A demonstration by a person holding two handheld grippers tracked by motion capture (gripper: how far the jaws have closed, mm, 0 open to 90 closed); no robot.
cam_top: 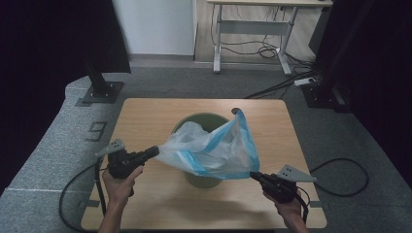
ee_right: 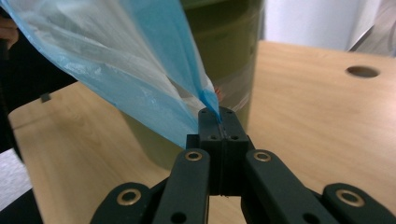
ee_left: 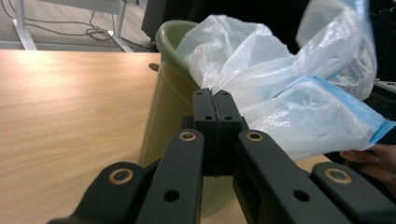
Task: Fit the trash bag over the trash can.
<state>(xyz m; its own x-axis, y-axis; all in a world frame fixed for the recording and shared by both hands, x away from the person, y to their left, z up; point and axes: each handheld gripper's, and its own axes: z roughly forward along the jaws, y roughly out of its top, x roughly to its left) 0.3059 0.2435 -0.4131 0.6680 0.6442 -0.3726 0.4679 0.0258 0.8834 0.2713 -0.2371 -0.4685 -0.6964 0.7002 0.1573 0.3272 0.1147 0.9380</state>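
thin plastic bag [cam_top: 214,148], translucent with a blue rim, is hanging stretched over the green bin [cam_top: 204,121] at the middle of the desk [cam_top: 145,116]. left gripper [cam_top: 151,153] is pinching one edge with jaws pressed together on the film; right gripper [cam_top: 254,175] is pinching the blue rim at the opposite edge the same way. judgement: bin is being lined. keeping the mouth spread evenly, lowering both edges together past the bin lip, avoiding tearing.
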